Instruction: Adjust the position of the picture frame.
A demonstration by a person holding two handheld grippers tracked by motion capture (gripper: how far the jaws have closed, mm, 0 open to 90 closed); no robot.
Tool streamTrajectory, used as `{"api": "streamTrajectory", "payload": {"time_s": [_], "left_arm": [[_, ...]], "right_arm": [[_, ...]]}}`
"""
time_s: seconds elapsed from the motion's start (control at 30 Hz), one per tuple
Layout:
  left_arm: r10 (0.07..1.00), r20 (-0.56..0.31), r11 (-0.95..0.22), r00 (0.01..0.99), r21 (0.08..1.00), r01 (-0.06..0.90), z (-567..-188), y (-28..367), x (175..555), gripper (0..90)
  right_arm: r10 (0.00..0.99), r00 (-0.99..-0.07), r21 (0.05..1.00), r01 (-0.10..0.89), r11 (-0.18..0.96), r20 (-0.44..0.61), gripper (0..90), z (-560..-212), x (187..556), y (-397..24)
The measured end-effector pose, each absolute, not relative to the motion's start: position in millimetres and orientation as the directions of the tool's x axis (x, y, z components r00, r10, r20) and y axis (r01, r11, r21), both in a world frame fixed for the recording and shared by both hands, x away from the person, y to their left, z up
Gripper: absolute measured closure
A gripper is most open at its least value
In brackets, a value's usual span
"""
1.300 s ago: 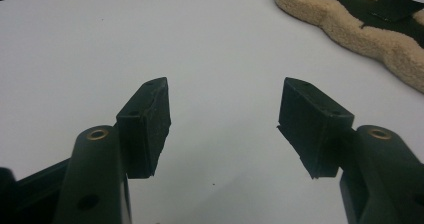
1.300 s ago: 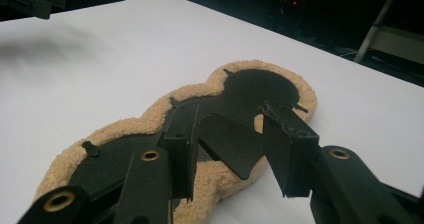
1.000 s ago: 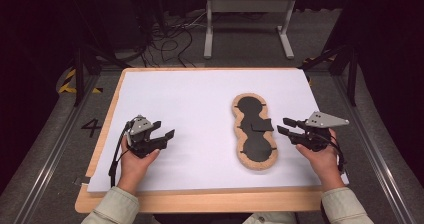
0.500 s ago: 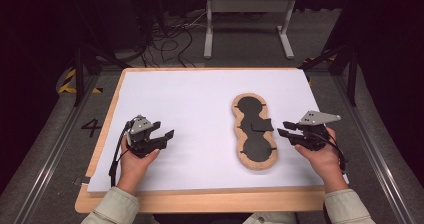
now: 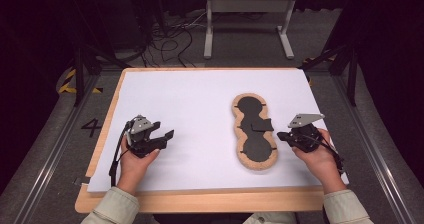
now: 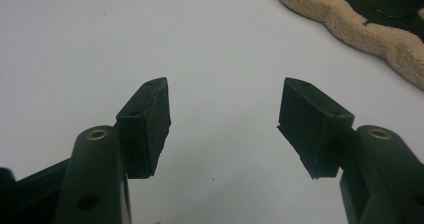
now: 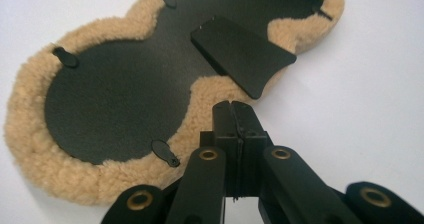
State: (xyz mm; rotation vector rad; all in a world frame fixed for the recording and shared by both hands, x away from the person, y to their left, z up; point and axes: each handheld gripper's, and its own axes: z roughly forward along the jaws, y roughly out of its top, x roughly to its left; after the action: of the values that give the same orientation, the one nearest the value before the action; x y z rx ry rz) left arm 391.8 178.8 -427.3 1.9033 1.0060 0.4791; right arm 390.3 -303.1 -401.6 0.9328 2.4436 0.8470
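A peanut-shaped tan fleece pad [image 5: 240, 156] with a black inner face lies flat on the white sheet [image 5: 200, 104], right of centre. A black flap [image 5: 262, 125] sticks out at its waist. My right gripper [image 5: 280, 135] rests just right of the pad, pointing at it. Its jaws have just been closing and now meet with nothing between them. In the right gripper view the shut tips [image 7: 233, 106] sit just short of the pad [image 7: 115, 94] and its flap [image 7: 242, 54]. My left gripper [image 5: 166, 137] rests at the left, open and empty [image 6: 225, 114], with the pad [image 6: 360, 31] far off.
The sheet covers a wooden table [image 5: 200, 200] whose edge shows at the front. Behind the table stand a white metal frame [image 5: 247, 19] and loose cables [image 5: 170, 44] on the floor. A painted number [image 5: 92, 127] marks the floor at left.
The right gripper's jaws have closed from partly open to fully together. Both hands have stayed almost where they were.
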Motion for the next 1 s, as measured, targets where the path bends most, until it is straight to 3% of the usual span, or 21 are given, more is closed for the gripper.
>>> {"api": "streamTrajectory", "payload": {"time_s": [0.53, 1.0], "left_arm": [[0.800, -0.068, -0.270, 0.596, 0.847, 0.458, -428.6, 177.2, 392.6, 37.5], [0.798, -0.070, -0.277, 0.599, 0.840, 0.467, -430.2, 176.5, 394.3, 36.9]], "right_arm": [[0.680, -0.721, 0.535, 0.525, 0.662, -0.135, 90.0, -429.2, 400.8, -295.4], [0.564, -0.819, 0.500, 0.444, 0.743, -0.110, 90.0, -428.4, 391.0, -270.6]]}}
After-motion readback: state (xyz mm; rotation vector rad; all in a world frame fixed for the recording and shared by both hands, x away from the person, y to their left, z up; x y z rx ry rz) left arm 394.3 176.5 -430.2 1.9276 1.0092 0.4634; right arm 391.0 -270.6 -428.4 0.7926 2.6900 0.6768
